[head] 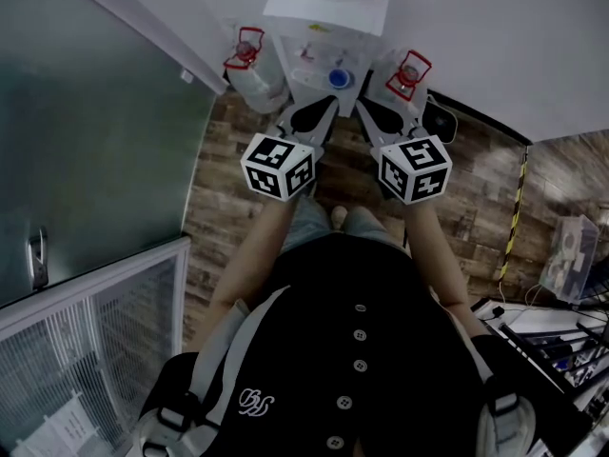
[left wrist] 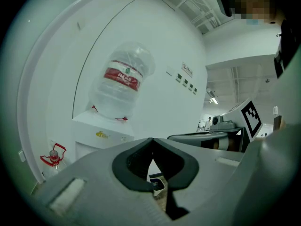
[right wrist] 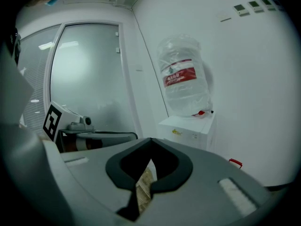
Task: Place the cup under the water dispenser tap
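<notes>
The cup is not sitting in either pair of jaws, and I cannot tell for sure where it is. A small blue round thing (head: 338, 77) is showing at the front of the water dispenser (head: 309, 72), seen from above. That may be the cup, already close under the tap.

The dispenser is standing against the white wall with its big bottle (left wrist: 122, 86) upside down on top, feeding it. 2 spare bottles (head: 249, 65) with red handles are flanking it on the wooden floor (head: 228, 217), probably kept there for swapping.

The left gripper (head: 314, 112) and the right gripper (head: 373, 114) are being held side by side just in front of the dispenser. Both are pointing at it and tipping only slightly down, which suits a reach toward the tap. Both pairs of jaws are pressed together with nothing pinched between them. So either the cup is not yet picked up or the placing is already over.
</notes>
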Available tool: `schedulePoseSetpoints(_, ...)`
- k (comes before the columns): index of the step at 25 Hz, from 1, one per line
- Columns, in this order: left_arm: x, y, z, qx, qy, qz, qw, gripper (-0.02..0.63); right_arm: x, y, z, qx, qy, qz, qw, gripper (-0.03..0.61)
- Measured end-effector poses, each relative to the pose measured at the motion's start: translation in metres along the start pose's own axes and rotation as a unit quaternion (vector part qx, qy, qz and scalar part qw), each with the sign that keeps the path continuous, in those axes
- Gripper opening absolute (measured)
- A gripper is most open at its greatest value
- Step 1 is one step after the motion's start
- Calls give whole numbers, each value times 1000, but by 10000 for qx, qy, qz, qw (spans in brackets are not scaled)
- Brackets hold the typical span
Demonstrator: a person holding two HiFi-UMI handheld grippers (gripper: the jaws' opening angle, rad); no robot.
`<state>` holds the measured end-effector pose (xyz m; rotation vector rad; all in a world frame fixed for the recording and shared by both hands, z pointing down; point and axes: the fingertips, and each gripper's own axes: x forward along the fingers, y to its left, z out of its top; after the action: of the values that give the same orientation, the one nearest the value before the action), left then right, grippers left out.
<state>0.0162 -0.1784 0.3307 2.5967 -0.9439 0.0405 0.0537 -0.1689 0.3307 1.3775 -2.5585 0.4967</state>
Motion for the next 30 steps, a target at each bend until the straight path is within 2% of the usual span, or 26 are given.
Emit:
schedulePoseSetpoints(10, -10, -14, -13, -87, -79, 87, 9999, -3, -16, 7, -16, -54, 69, 52, 9999, -2)
schedulePoseSetpoints(18, -13, -26, -17, 117, -2, 76, 9999, -3, -21, 12, -18, -157, 50, 106, 9998, -2)
schedulePoseSetpoints(30, -15, -28, -22, 81, 52, 92, 9999, -3, -22, 14, -22, -139, 86, 147, 9998, -2)
